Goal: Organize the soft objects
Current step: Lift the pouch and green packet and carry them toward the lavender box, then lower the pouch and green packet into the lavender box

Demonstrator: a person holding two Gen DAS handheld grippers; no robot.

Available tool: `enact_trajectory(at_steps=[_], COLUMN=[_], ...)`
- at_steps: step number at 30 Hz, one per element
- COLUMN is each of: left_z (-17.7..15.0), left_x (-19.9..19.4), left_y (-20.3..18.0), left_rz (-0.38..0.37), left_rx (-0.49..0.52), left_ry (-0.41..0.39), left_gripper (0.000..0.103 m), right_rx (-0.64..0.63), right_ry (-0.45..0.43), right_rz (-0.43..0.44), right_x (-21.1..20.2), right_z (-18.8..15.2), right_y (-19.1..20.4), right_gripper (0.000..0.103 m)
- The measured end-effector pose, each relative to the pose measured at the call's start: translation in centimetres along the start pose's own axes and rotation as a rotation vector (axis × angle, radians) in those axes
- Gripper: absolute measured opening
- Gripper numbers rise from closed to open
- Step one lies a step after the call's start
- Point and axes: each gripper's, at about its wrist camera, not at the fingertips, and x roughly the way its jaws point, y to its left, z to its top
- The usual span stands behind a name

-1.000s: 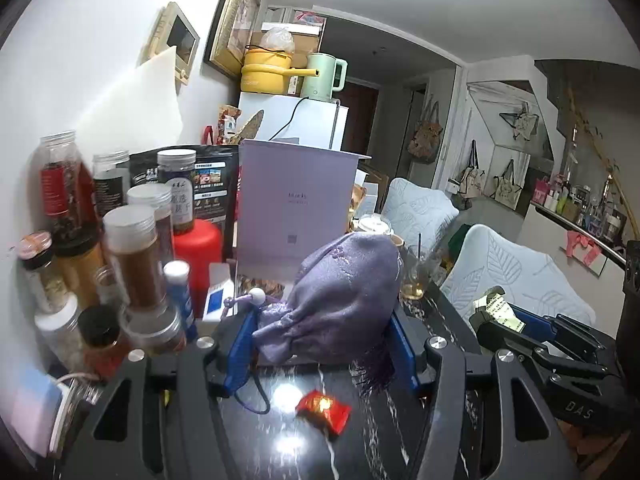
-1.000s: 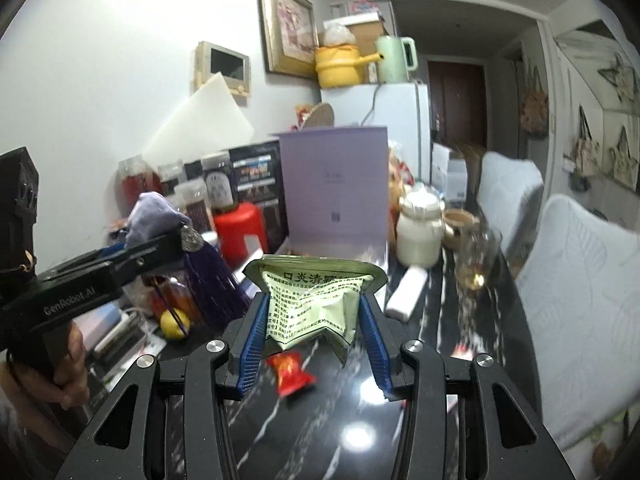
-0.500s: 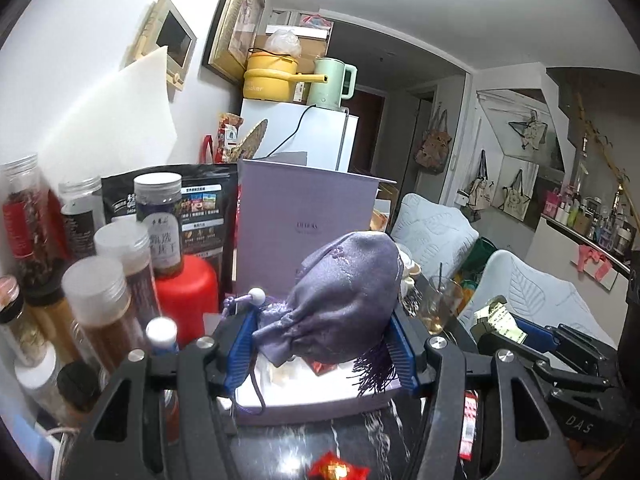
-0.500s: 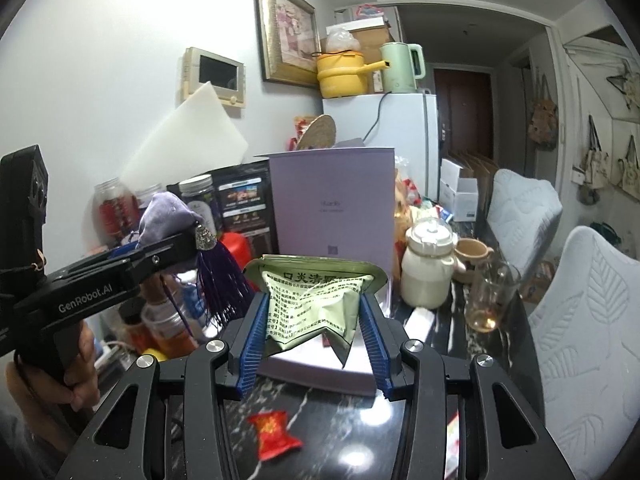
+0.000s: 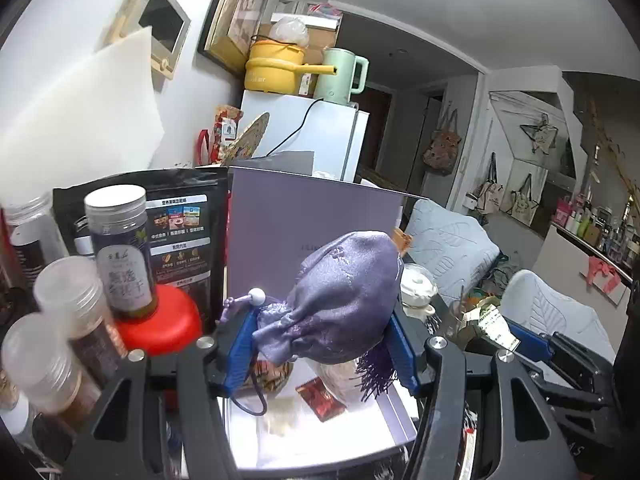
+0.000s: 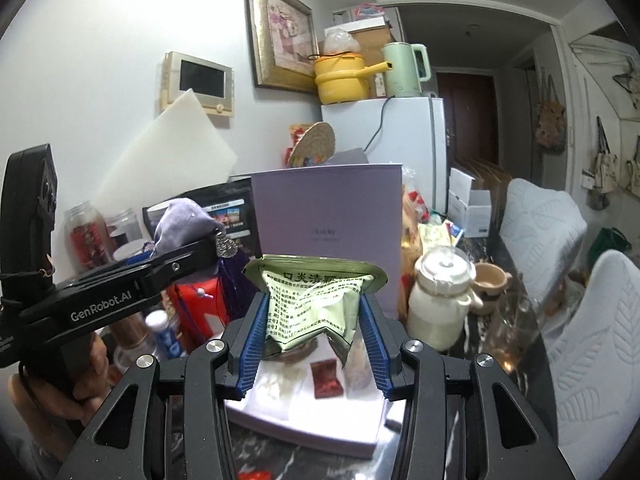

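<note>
Both loads hang over the open lilac box (image 5: 396,420), not yet released: the left claw (image 5: 320,344) pinches a purple pouch (image 5: 340,296), the right claw (image 6: 314,334) a green sachet (image 6: 316,308). A red wrapper (image 6: 328,378) already lies inside. Jars (image 5: 120,248) crowd the box's left edge, a ceramic pot (image 6: 440,304) its right.

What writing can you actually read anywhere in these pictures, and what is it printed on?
"GenRobot.AI": white letters on the side of the left gripper.
"口炎清": top line of the green packet held in the right gripper; its smaller lines are too blurred.
Brown jar: label characters blurred.
Black pouch: print too small.
Lilac box lid: faint logo, unreadable.
</note>
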Motion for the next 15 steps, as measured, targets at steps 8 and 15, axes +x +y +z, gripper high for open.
enact_trajectory(at_steps=[8, 15], left_z=[0.0, -1.7], left_x=[5.6, 9.4], left_y=[1.3, 0.8], left_rz=[0.036, 0.084], left_rx=[-0.05, -0.021], left_ry=[0.061, 0.142], left_gripper=[0.058, 0.058], right_rx=[0.074, 0.065], right_ry=[0.017, 0.076], right_rz=[0.001, -0.029], right_x=[4.5, 8.0], right_z=[0.2, 0.0], right_y=[-2.0, -2.7], right_gripper=[0.045, 0.045])
